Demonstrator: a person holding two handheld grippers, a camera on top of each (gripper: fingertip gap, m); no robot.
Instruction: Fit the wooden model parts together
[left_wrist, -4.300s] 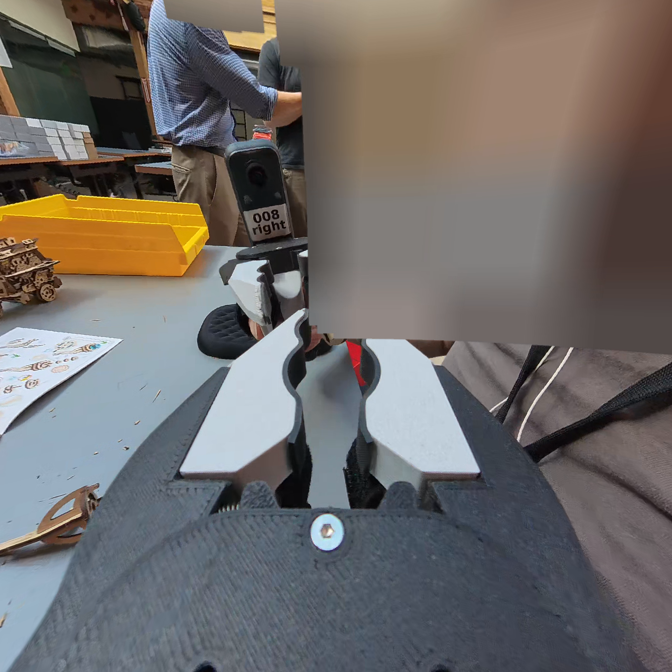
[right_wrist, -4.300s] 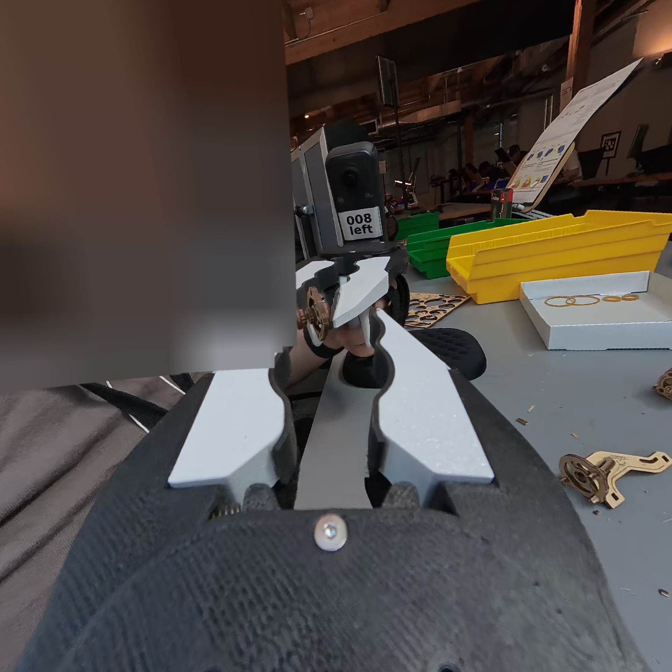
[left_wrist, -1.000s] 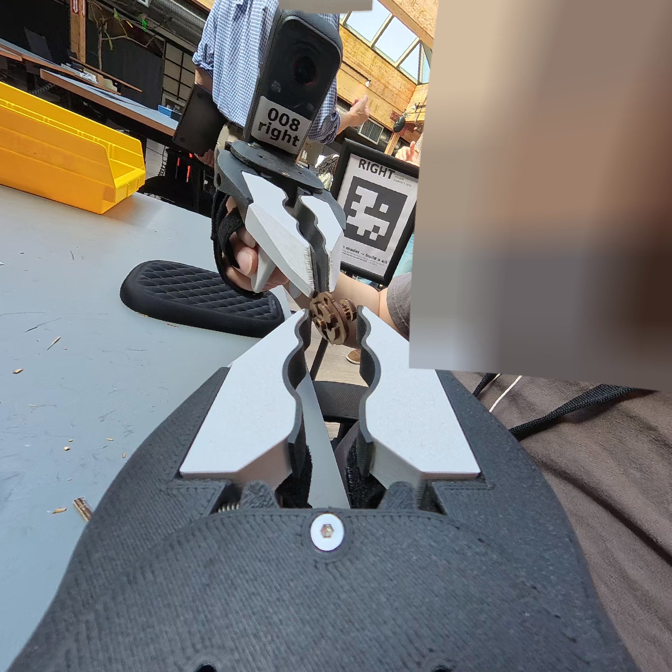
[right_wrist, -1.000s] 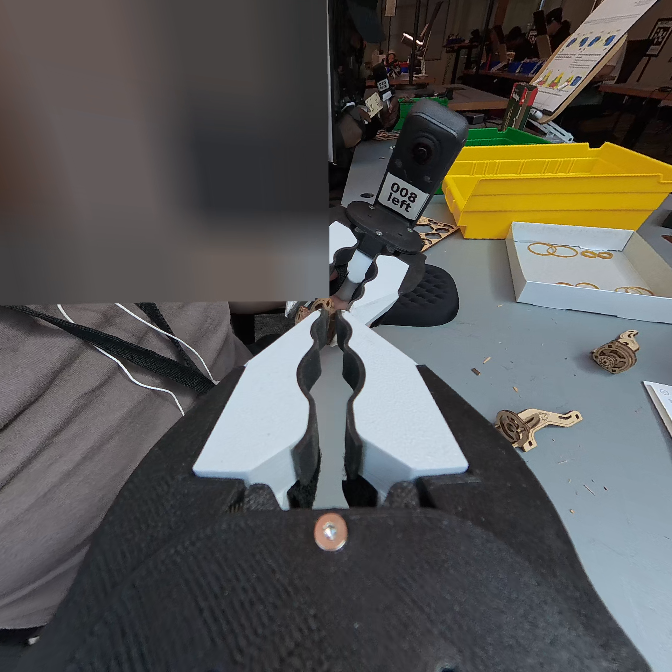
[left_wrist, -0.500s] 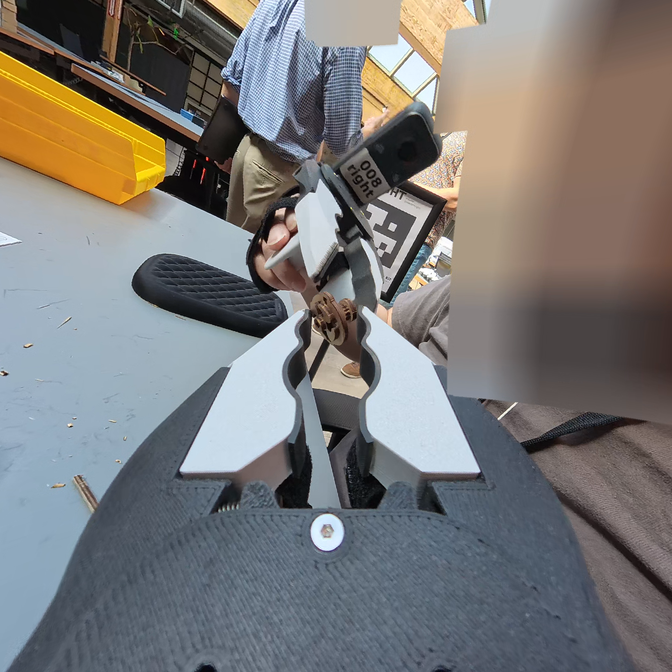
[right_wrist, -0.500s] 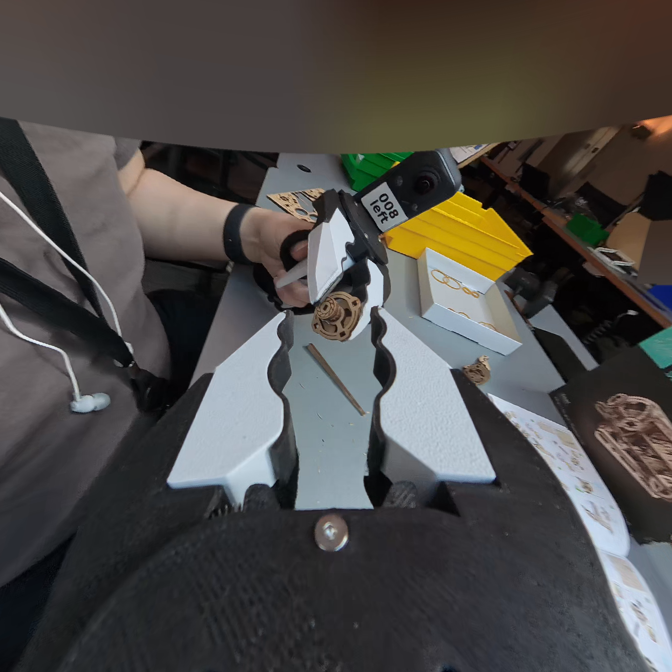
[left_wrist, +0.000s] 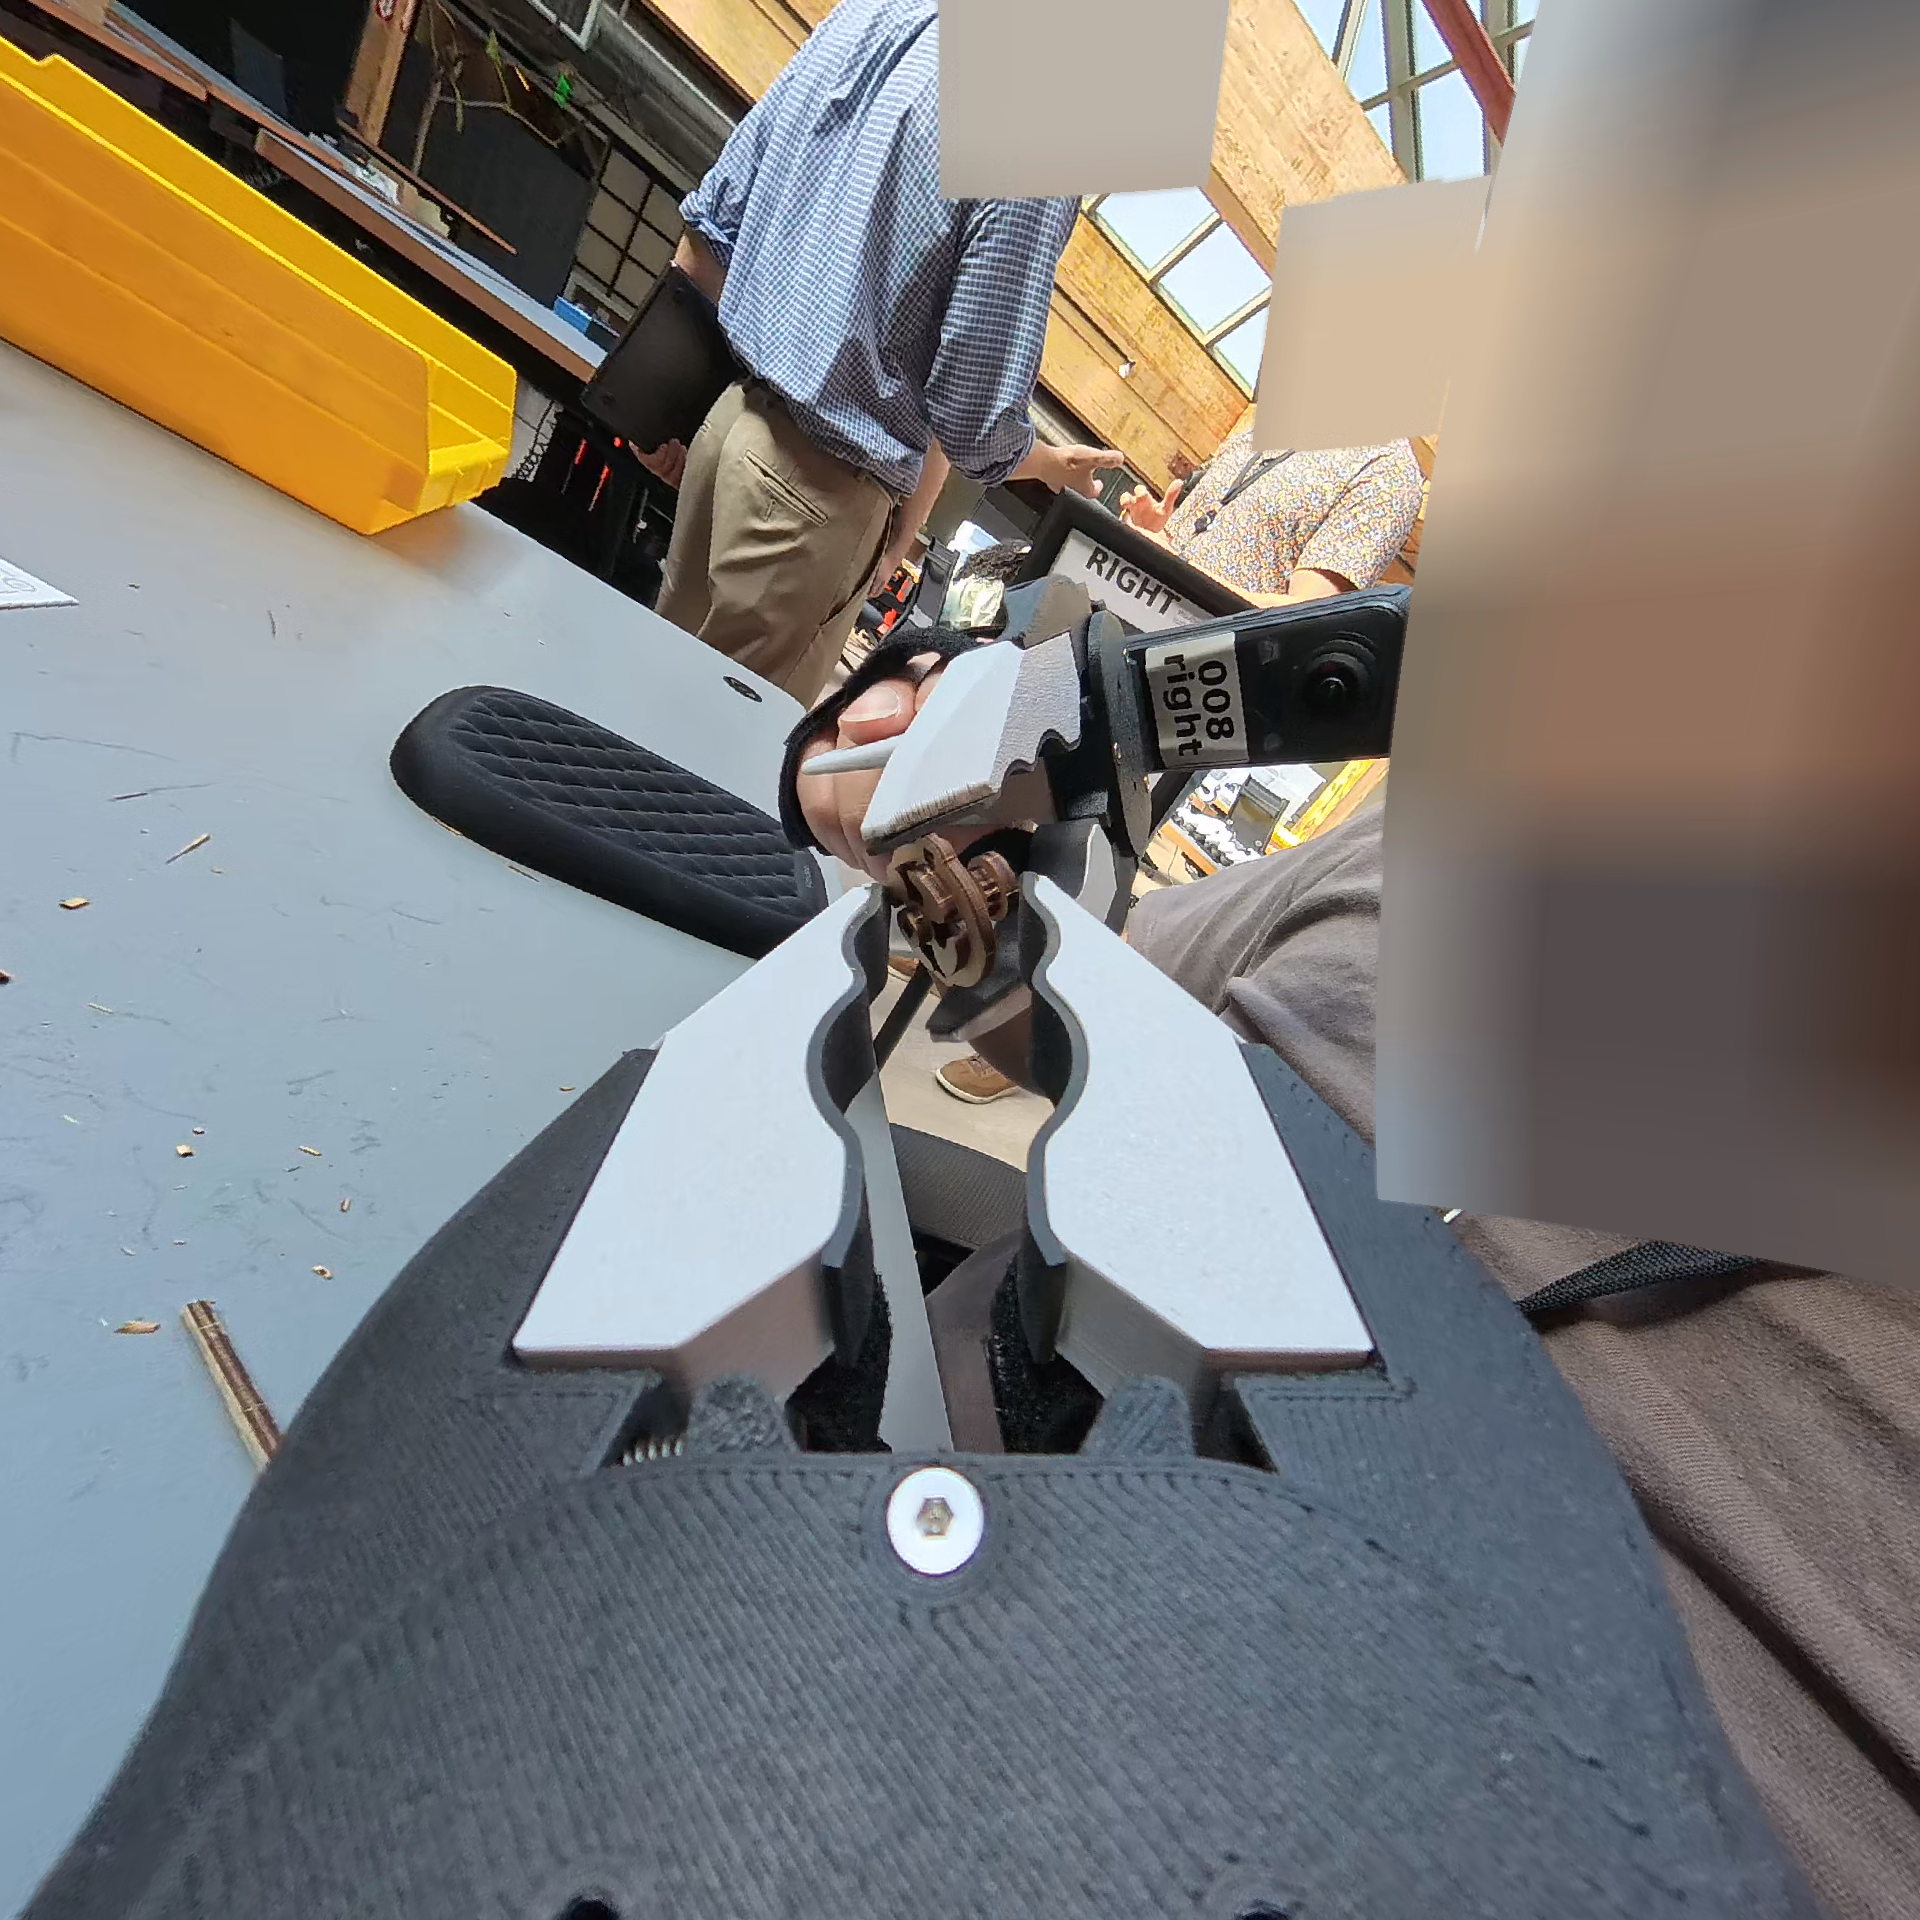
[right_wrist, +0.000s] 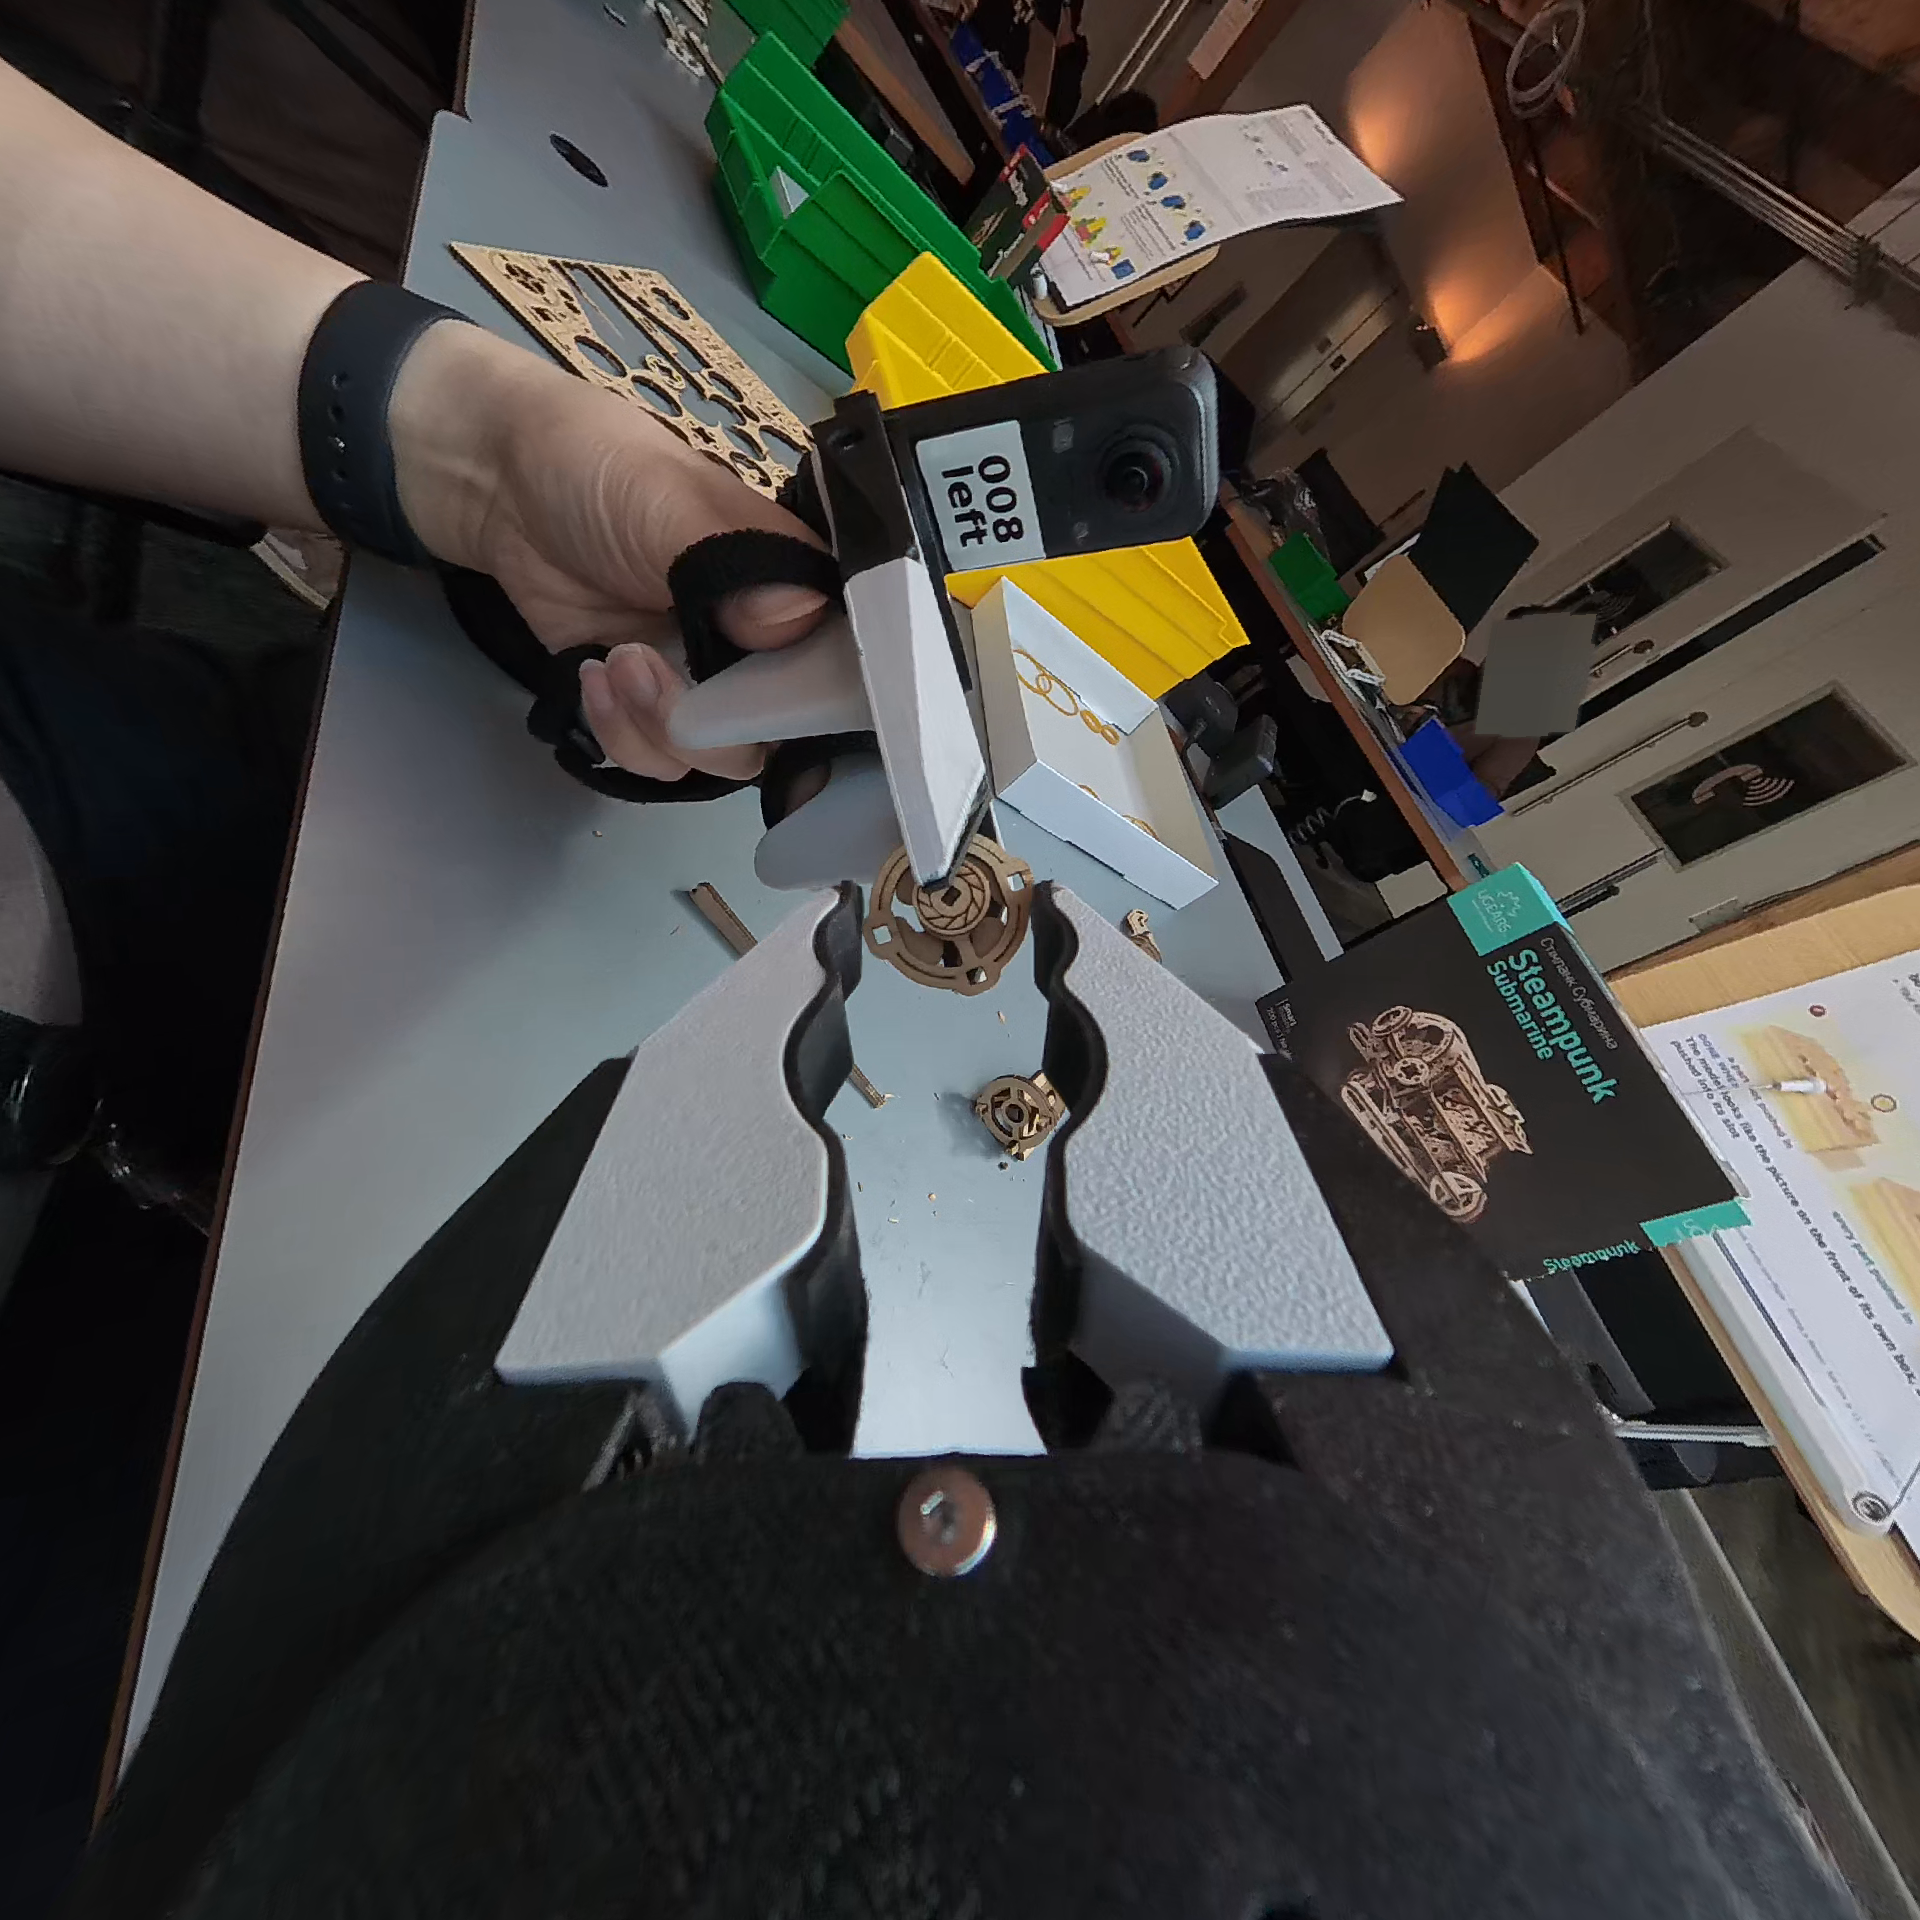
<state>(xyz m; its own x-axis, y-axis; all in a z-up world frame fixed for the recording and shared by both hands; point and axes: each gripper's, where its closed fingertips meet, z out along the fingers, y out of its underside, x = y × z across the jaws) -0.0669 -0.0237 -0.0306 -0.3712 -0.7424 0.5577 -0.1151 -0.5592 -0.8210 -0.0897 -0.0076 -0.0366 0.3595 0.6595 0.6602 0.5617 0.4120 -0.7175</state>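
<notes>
A small wooden wheel-and-gear assembly (left_wrist: 943, 916) (right_wrist: 948, 925) is held in the air above the grey table's (right_wrist: 468, 935) edge, between both grippers. My left gripper (left_wrist: 948, 902) is shut on it across its hub. In the right wrist view the left gripper's fingers (right_wrist: 925, 748) come down onto the wheel's centre. My right gripper (right_wrist: 943, 906) has its tips closed against the wheel's rim on both sides. In the left wrist view the right gripper (left_wrist: 987, 790) lies on its side, with one finger above the assembly and one behind it.
A loose wooden part (right_wrist: 1018, 1112) and a stick (right_wrist: 727, 920) (left_wrist: 229, 1382) lie on the table. Beyond are a white box (right_wrist: 1081, 748), yellow bins (right_wrist: 1101, 592) (left_wrist: 229, 312), green bins (right_wrist: 831, 208), a punched plywood sheet (right_wrist: 623, 353), a black kit box (right_wrist: 1496, 1081) and a black pad (left_wrist: 603, 810). People (left_wrist: 852, 312) stand behind. Both grippers' tips are close together, under 4 cm apart.
The right gripper opened from a near-shut pinch, rolled onto its side and narrowed onto the wheel's rim. The left gripper kept hold of the assembly and tilted with it.
</notes>
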